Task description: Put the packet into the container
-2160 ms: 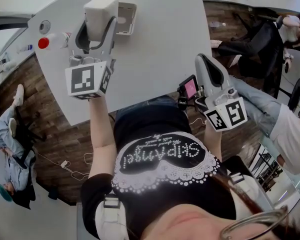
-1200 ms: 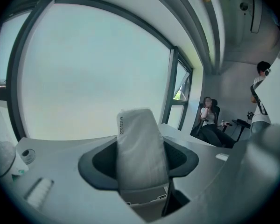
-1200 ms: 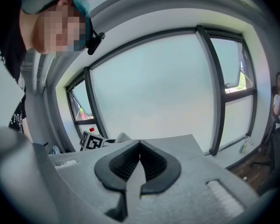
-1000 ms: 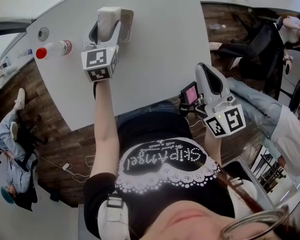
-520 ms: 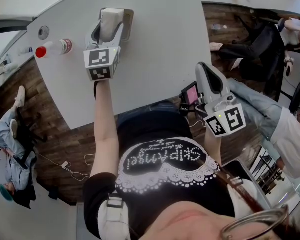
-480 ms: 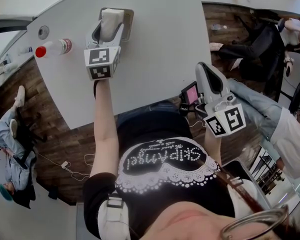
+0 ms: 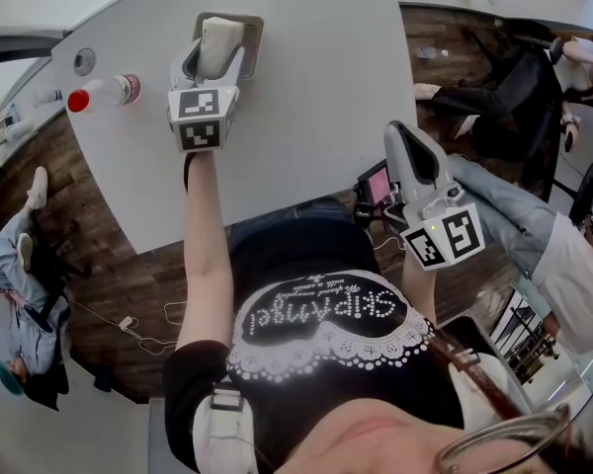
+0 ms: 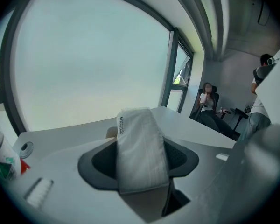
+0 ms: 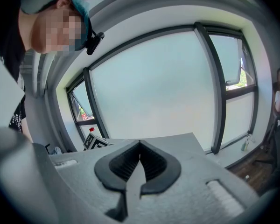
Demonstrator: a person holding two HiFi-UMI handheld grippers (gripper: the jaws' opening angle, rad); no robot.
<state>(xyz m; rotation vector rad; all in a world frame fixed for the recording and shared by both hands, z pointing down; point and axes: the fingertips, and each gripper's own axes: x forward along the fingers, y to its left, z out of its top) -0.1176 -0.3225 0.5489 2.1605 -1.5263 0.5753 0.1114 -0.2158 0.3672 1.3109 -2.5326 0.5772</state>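
Your left gripper [image 7: 213, 62] has carried the packet [image 7: 220, 38] forward and a little to your right over the last couple of seconds. A moment back it was short of the container [image 7: 254, 42], with the tray showing beyond it; now the packet lies inside the container's outline in the head view. The grip itself has not changed: the jaws stand wide, both pads pressed against the packet's two long sides. That puts you at the release point, as far as I can judge — the carry looks done and only the letting-go is left. Whether the packet already rests on the container's floor or hangs just above it, neither view settles.

The packet's long axis runs along the line of the jaws, straight away from you and roughly along the container's longer side. In the left gripper view its far end, the edge with a printed code [image 8: 122, 125], points forward and tilts upward, past the pads; the near end sits low between them.

Your right gripper [image 7: 407, 141] is off the table's near edge, well apart from the container — its jaws are closed tip to tip with nothing between them.
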